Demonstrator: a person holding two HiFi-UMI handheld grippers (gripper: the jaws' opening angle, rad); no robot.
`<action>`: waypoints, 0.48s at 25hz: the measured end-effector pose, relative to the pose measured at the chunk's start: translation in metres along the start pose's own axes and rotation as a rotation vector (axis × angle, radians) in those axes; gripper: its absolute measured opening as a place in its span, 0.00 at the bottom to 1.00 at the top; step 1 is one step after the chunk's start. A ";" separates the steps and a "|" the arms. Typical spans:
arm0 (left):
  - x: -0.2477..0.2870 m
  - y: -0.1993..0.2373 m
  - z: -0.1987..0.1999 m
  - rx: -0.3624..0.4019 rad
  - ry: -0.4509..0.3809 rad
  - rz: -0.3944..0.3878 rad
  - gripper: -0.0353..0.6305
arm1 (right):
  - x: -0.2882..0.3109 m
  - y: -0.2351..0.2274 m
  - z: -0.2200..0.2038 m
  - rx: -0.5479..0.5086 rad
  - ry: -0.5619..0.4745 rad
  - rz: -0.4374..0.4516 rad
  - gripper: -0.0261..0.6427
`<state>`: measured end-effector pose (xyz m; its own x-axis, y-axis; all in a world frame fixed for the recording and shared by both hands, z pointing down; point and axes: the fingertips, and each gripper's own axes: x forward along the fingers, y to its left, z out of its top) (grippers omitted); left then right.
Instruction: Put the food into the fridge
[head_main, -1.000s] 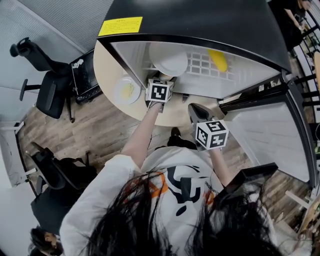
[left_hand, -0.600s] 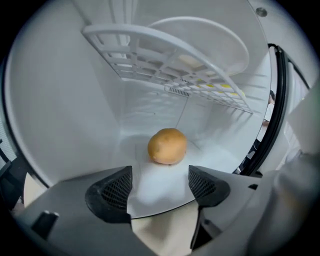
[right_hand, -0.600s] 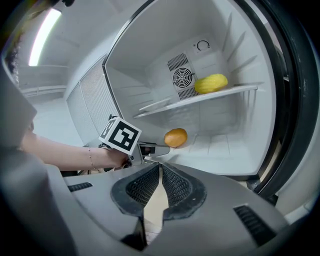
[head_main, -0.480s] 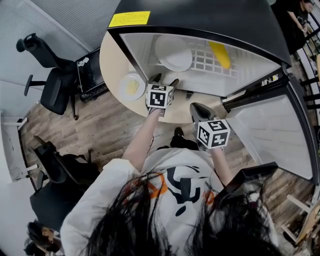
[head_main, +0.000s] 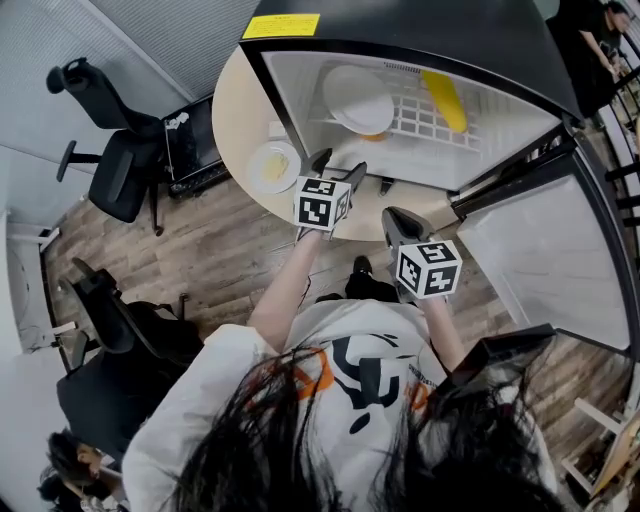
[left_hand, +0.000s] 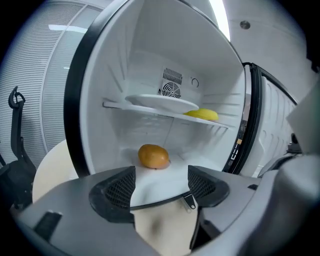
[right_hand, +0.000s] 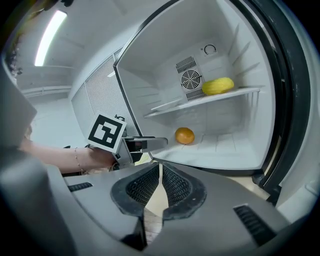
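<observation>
Fridge open, beside round bench. Left gripper at fridge mouth, jaws apart, empty. Right gripper jaws together, empty. White plate, yellow fruit on shelf; orange on fridge floor below.

Bright, even indoor light. A ceiling strip light glows at ten o'clock, and the fridge interior shines white. Fisheye distortion bends the edges and the corners darken.

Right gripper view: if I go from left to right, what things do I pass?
Person's hand → left gripper → orange fruit → yellow fruit
</observation>
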<state>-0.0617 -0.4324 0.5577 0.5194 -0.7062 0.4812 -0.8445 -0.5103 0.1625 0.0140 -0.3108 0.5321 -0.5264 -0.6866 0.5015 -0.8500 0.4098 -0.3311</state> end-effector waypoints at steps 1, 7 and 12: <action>-0.005 -0.002 0.001 0.004 -0.009 -0.007 0.55 | -0.001 0.001 -0.001 0.000 -0.002 0.000 0.08; -0.043 -0.020 0.005 0.008 -0.074 -0.064 0.48 | -0.007 0.016 -0.006 -0.004 -0.011 0.013 0.08; -0.081 -0.034 0.008 0.042 -0.127 -0.087 0.44 | -0.012 0.032 -0.010 -0.012 -0.020 0.031 0.08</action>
<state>-0.0739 -0.3618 0.5060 0.6053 -0.7133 0.3534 -0.7905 -0.5907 0.1617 -0.0068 -0.2834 0.5238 -0.5521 -0.6853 0.4750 -0.8335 0.4382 -0.3365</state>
